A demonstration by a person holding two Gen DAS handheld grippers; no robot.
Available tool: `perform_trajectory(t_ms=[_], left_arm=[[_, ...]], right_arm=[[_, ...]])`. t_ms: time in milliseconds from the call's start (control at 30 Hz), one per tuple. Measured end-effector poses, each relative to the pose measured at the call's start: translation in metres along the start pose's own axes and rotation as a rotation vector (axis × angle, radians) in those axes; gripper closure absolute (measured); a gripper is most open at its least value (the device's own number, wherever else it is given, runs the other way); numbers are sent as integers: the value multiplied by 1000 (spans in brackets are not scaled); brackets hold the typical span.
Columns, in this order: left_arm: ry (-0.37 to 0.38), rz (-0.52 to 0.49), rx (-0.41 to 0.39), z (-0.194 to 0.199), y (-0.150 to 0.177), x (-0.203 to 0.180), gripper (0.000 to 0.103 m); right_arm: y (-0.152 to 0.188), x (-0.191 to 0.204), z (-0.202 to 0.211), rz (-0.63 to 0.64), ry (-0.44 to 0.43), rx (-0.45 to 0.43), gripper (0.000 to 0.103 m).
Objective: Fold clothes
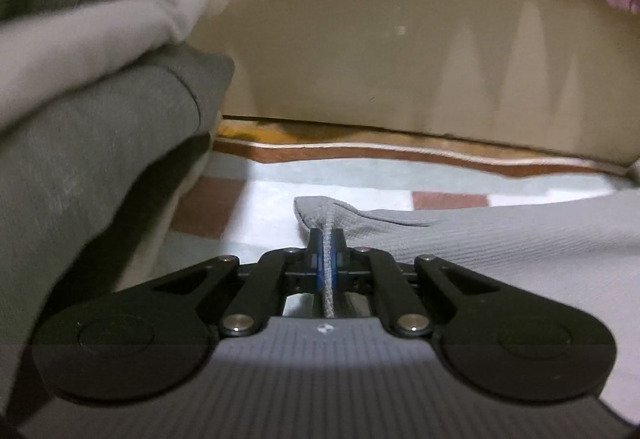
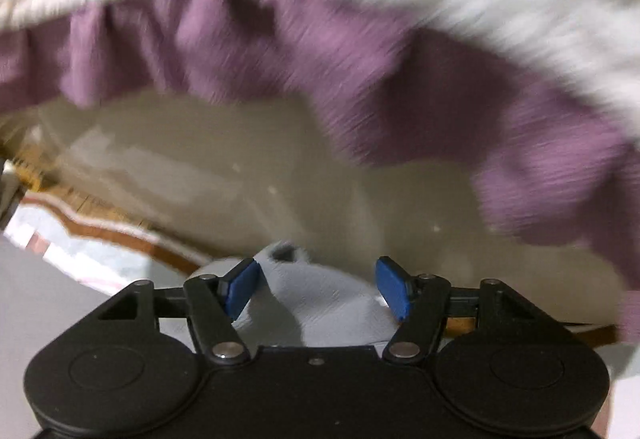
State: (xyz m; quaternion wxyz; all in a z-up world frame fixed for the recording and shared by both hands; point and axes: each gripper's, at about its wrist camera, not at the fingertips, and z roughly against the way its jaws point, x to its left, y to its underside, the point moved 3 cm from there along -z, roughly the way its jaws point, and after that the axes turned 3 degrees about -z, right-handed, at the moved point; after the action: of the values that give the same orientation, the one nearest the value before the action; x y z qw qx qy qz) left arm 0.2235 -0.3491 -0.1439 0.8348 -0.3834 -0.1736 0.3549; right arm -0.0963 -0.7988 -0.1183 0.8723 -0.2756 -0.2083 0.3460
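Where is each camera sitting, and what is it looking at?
Left wrist: sits on the left gripper, looking along its fingers at grey cloth pinched in the shut jaws; folded clothes lie left.
Right wrist: sits on the right gripper, jaws open, with pale cloth between them, unpinched.
Both show the purple frill and beige panel ahead. No hand shows.

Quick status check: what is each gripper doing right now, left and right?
Left gripper: shut on a fold of the grey ribbed garment.
Right gripper: open, holding nothing; pale grey cloth lies below the pads, ungripped.
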Motion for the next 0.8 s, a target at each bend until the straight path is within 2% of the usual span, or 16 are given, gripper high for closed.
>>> perform_trajectory(t_ms=[67, 100, 167, 233, 300, 333, 367, 467, 533, 567, 667, 700, 767, 800], left_arm=[[75, 49, 35, -8, 1, 5, 100], [110, 78, 55, -12, 3, 8, 99], [115, 109, 66, -15, 6, 10, 100], [107, 98, 54, -11, 4, 9, 100], [74, 65, 48, -2, -1, 5, 101], [68, 59, 35, 5, -5, 4, 101], [78, 71, 7, 18, -11, 4, 101], [121, 94, -115, 75, -21, 7, 101], [151, 70, -214, 133, -16, 8, 101], [162, 72, -244, 163, -8, 7, 101], [178, 148, -248, 257, 44, -2, 101], [171, 177, -220, 281, 64, -5, 100], [116, 245, -64, 301, 114, -13, 100], [89, 267, 13, 302, 141, -17, 100]], right_arm=[[7, 4, -10, 26, -36, 38, 35], [10, 3, -15, 29, -4, 37, 35], [15, 1, -24, 33, 59, 36, 34], [23, -9, -32, -42, 43, 34, 34], [34, -13, -30, -65, 11, 0, 59], [38, -11, -23, -74, -15, -29, 88], [42, -10, -15, -82, -41, -58, 90], [56, -2, 43, -95, -47, -188, 92], [71, 4, 94, -109, -57, -277, 92], [85, 9, 125, -79, -71, -299, 92], [143, 19, 218, -21, -92, -323, 92], [169, 19, 240, -10, -90, -312, 92], [226, 12, 279, -45, -78, -254, 82], [254, 6, 286, -112, -94, -224, 81]])
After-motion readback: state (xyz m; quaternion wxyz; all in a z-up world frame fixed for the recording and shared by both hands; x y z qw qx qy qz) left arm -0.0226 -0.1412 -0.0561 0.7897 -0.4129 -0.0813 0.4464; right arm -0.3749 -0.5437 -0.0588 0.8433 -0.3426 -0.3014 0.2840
